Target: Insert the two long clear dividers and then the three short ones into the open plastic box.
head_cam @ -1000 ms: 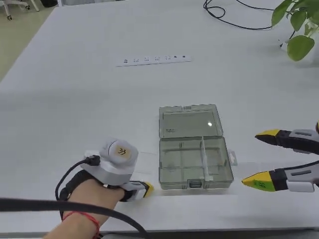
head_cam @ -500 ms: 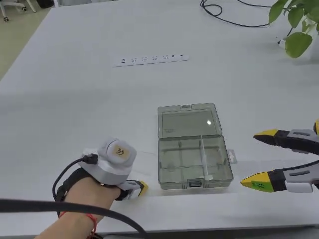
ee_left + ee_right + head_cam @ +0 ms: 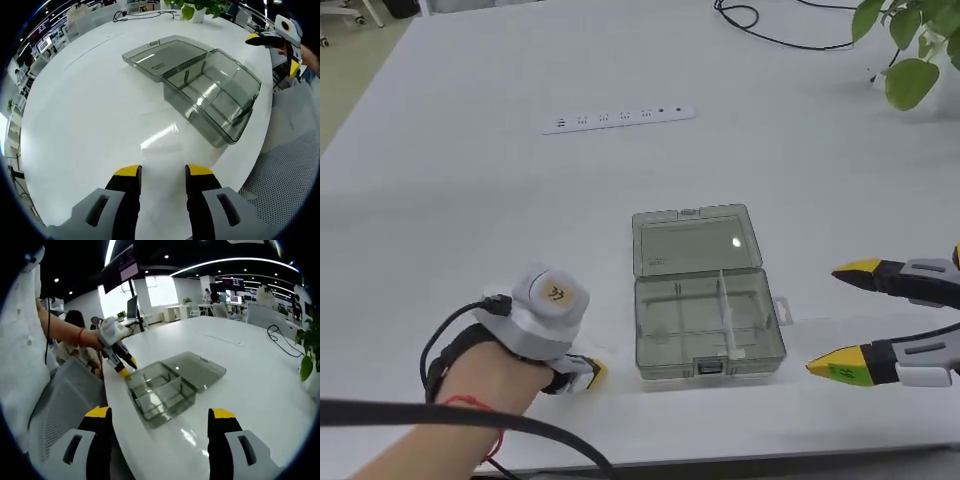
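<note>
One long divider (image 3: 725,318) looks seated upright in the box (image 3: 660,362), right of centre. The box lies open on the table (image 3: 520,200) between your tools. By my reading, that leaves the second long one and three short ones. Your left tool (image 3: 588,370) sits low near the box's front left corner, jaws partly apart, just short of a faint clear strip (image 3: 160,139), perhaps a divider. Your right tool (image 3: 846,318) hangs wide open, holding nothing.

Surface: white workbench (image 3: 470,200), wide and matte.
Near front edge: smoky open plastic box (image 3: 705,300), lid laid flat behind.
Further back: white power strip (image 3: 618,118).
Far right corner: black cable (image 3: 760,25), potted plant (image 3: 910,60).
</note>
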A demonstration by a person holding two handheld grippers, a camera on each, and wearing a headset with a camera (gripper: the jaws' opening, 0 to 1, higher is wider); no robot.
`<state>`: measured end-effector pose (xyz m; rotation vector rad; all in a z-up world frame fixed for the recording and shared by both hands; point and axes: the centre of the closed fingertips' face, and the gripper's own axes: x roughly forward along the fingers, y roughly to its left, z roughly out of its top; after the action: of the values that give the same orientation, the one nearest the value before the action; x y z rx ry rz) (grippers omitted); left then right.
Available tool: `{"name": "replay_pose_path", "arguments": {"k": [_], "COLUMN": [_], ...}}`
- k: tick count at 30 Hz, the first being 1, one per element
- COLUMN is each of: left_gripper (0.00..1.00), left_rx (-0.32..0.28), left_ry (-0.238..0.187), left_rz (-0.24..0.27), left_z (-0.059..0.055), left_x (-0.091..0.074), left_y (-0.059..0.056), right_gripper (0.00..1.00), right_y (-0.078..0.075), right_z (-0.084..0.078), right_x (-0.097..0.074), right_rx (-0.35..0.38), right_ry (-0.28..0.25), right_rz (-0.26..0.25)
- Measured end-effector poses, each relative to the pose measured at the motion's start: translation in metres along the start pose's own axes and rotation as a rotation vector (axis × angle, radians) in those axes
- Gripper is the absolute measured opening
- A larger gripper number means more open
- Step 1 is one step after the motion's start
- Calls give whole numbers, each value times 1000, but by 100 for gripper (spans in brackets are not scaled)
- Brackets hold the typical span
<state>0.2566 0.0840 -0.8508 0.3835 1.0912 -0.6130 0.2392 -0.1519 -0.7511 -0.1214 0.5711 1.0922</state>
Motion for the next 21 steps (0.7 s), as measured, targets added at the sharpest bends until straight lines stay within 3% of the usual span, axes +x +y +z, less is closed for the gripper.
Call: {"name": "replay_pose_path", "arguments": {"k": [8,21], "left_gripper": [33,31], "left_rx": [0,-16], "left_ry": [31,32], "left_rz": [1,-14], "left_z": [0,0], "left_x": [1,0], "left_y": [0,1], "right_gripper": [79,79], "right_y": [0,2], "right_z": [-2,-1], "right_x": [0,0], "right_rx": [0,0], "right_ry": [4,6], "right_rz": [-5,-6]}}
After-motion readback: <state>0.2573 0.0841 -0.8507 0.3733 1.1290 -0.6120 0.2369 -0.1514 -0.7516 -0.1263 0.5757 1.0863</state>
